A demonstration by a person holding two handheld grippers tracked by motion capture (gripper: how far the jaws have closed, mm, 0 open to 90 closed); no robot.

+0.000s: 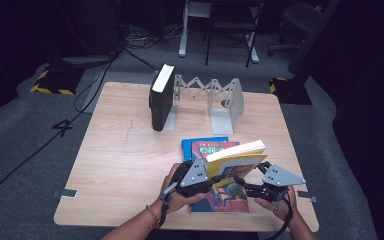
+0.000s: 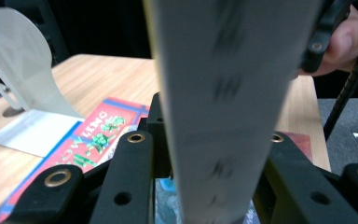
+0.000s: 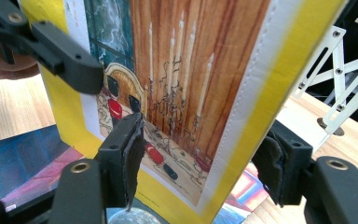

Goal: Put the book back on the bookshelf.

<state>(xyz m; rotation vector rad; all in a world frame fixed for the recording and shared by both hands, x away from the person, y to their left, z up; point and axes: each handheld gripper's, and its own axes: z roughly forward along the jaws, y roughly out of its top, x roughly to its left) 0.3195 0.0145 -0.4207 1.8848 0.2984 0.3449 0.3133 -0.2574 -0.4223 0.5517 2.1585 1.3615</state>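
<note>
Yellow book (image 1: 236,161) sat clamped by your left gripper (image 1: 211,176) and right gripper (image 1: 241,183) — you needed level, matched lifting.

In the left gripper view, the page edge of the yellow book (image 2: 228,107) runs off the top and bottom and is blurred, so we cannot read its marks; it covers the gap between the left tongs (image 2: 214,186). We see the red book (image 2: 93,140) partly behind those tongs. In the right gripper view, the yellow book's cover is cut off at the top, and the books beneath (image 3: 18,163) show as slivers. In the high view, the right tongs (image 1: 241,181) are too small to judge.
</note>
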